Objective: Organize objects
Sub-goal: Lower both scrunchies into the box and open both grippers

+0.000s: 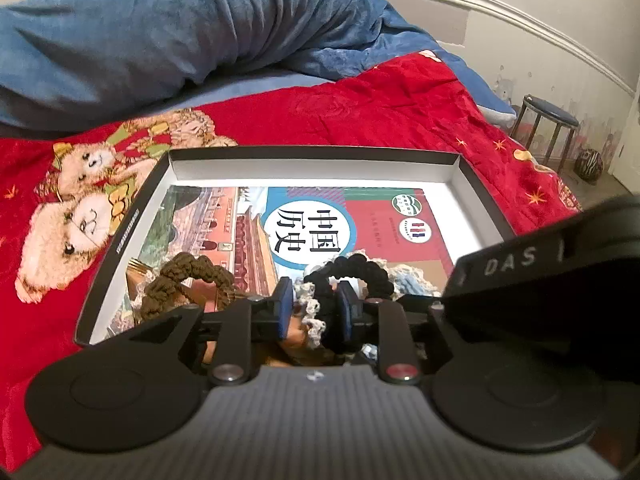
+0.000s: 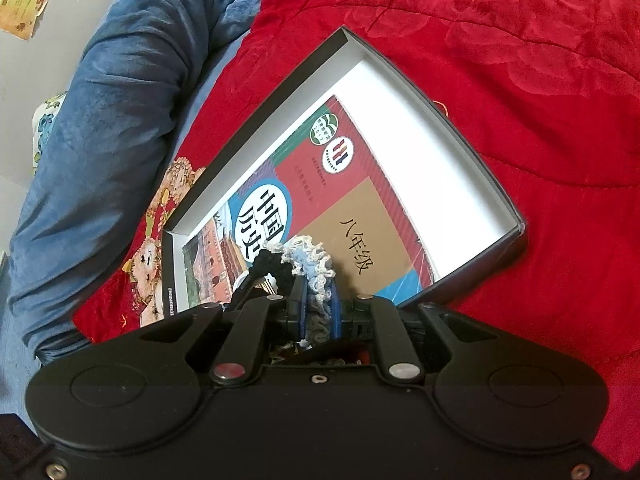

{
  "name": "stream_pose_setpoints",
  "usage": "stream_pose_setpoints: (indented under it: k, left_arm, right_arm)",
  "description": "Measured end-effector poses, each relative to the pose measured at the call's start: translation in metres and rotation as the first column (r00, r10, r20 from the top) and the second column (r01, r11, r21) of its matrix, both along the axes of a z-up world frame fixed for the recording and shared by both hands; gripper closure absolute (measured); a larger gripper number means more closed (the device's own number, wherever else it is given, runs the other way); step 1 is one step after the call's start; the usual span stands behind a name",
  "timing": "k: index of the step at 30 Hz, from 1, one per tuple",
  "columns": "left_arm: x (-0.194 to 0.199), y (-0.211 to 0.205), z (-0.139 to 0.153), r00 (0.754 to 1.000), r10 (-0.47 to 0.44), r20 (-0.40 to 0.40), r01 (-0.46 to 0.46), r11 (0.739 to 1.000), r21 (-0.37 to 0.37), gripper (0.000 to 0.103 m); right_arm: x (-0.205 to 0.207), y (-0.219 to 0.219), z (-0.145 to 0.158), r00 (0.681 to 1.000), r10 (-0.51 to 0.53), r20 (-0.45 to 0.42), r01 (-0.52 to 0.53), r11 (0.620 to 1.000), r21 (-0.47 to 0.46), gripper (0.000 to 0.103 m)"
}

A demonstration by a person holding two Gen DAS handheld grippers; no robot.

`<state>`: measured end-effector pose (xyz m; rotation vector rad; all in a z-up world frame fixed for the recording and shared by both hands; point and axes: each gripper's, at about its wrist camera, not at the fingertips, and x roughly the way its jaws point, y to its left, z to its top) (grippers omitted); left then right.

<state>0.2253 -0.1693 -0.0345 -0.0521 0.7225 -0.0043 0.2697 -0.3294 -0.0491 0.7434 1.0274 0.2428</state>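
step: placing scrunchies in box [image 1: 120,236] | left gripper [image 1: 316,308] clamps black scrunchie [image 1: 352,276] | right gripper [image 2: 318,304] clamps blue-white scrunchie [image 2: 312,264] | next: lower onto textbook [image 2: 360,208], release both

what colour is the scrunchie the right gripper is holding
Pale blue with cream frilly edges, clearest in the right wrist view.

Beyond my fingers I see a red bedspread [image 1: 360,112] printed with teddy bears [image 1: 76,216], a rumpled blue blanket [image 1: 180,28] farther out, and off right a blue-topped stool [image 1: 550,120] against a scuffed white wall [image 1: 560,8].
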Motion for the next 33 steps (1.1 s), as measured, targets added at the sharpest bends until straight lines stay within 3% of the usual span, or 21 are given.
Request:
stream_pose_setpoints:
  k: [11,24,28,31,33]
  left_arm:
    - [0.002,0.006,-0.006,0.999,0.039,-0.021,-0.040,0.997,-0.058,0.050]
    - [0.001,0.006,-0.008,0.998,0.048,-0.029,-0.050,0.997,-0.055,0.045]
    - [0.003,0.009,-0.007,0.998,0.056,-0.036,-0.058,0.997,-0.051,0.039]
    - [0.002,0.016,-0.003,0.997,0.054,-0.049,-0.056,0.997,-0.061,0.033]
    - [-0.001,0.021,0.005,0.998,0.029,-0.048,-0.033,0.997,-0.066,0.024]
  right_arm:
    - [0.002,-0.006,-0.004,1.000,-0.014,-0.022,0.015,0.999,0.049,0.089]
    - [0.002,-0.009,-0.005,0.999,-0.020,-0.031,0.022,0.997,0.069,0.089]
    - [0.003,-0.009,-0.005,0.999,-0.020,-0.033,0.023,0.997,0.074,0.088]
    - [0.004,-0.011,-0.004,1.000,-0.016,-0.018,0.017,0.994,0.104,0.075]
    - [0.002,-0.012,0.001,1.000,-0.008,-0.003,0.009,0.991,0.130,0.053]
